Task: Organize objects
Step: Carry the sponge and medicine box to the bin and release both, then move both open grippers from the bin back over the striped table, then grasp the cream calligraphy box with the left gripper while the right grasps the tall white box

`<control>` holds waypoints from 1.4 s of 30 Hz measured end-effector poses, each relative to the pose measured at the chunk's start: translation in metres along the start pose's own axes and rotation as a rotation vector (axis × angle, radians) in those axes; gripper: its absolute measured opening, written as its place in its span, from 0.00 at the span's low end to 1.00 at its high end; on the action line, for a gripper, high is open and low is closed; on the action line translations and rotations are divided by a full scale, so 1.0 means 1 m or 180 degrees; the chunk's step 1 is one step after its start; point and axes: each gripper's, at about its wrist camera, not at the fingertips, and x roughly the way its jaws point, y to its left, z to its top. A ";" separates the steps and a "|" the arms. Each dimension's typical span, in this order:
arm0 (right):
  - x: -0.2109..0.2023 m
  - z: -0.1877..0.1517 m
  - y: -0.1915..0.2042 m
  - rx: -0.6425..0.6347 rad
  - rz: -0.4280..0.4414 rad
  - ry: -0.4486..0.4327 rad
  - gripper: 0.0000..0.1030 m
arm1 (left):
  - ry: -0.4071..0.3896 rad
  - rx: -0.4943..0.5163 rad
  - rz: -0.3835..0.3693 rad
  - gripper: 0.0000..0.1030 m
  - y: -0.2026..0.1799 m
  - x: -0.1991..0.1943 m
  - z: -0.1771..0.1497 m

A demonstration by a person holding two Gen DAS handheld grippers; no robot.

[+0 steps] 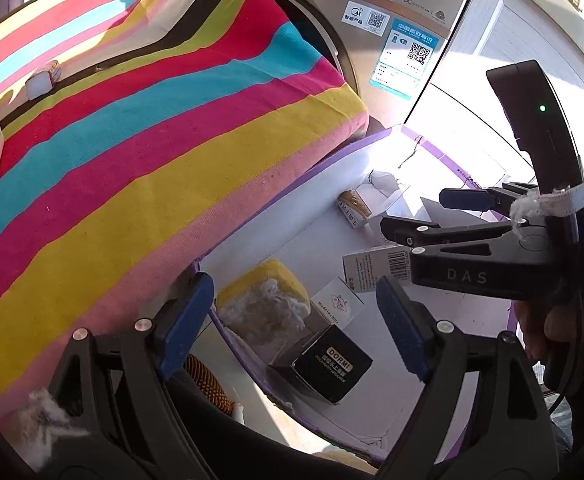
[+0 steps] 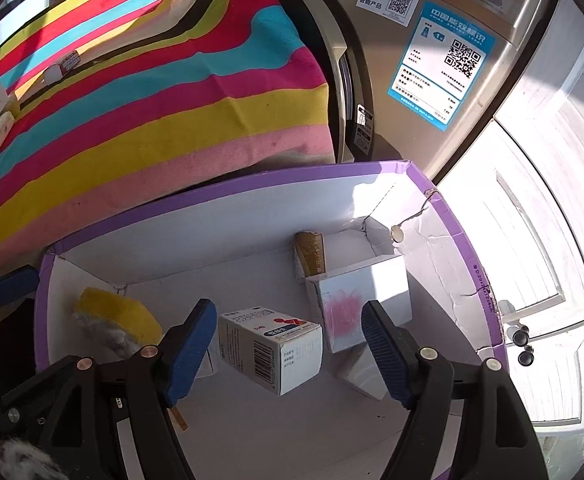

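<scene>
Both our grippers, left gripper (image 1: pixel 296 320) and right gripper (image 2: pixel 287 344), fingers apart, empty; medicine box (image 2: pixel 269 346) may skid inside purple-rimmed box (image 2: pixel 452 216) if we clip an edge.

Woven striped cloth (image 2: pixel 151 112), matt cardboard box (image 2: pixel 251 208), glossy metallic washer front (image 2: pixel 380 92).

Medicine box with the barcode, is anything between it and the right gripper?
Nothing visible. The medicine box lies in the purple-rimmed box, directly ahead of the open right gripper; the floral carton stands beside it.
</scene>
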 end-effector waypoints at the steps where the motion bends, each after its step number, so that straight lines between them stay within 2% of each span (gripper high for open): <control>1: -0.001 0.000 0.000 0.0002 0.0004 0.0000 0.74 | -0.0008 -0.0015 -0.0006 0.83 0.001 -0.001 0.000; 7: -0.005 0.006 -0.001 0.0021 0.0075 -0.0022 0.76 | -0.0125 -0.0140 0.0019 0.83 0.010 -0.007 0.000; 11: -0.018 0.007 -0.002 0.0062 0.0184 -0.0150 0.76 | -0.0412 -0.0041 0.0086 0.83 0.010 -0.025 0.000; 15: -0.034 0.017 0.006 0.0083 0.0327 -0.0356 0.77 | -0.0702 0.0265 0.0343 0.83 0.006 -0.050 -0.001; 18: -0.052 0.021 0.013 0.0032 0.0421 -0.0574 0.81 | -0.0793 0.0290 0.0538 0.83 0.016 -0.070 -0.004; 23: -0.082 0.031 0.026 -0.0079 0.0505 -0.0923 0.83 | -0.0937 -0.0016 0.0664 0.83 0.054 -0.109 -0.012; 27: -0.088 0.038 0.036 -0.0138 0.0682 -0.0964 0.83 | -0.1019 -0.0388 0.0823 0.83 0.092 -0.137 -0.028; 33: -0.096 0.040 0.052 -0.0214 0.1105 -0.1207 0.83 | -0.1119 -0.0940 0.1021 0.83 0.143 -0.174 -0.063; 39: -0.100 0.053 0.075 -0.0280 0.1512 -0.1046 0.83 | -0.1293 -0.1585 0.1280 0.92 0.195 -0.208 -0.078; 42: -0.103 0.057 0.088 -0.0333 0.1623 -0.1024 0.83 | -0.1356 -0.1735 0.1369 0.95 0.216 -0.220 -0.075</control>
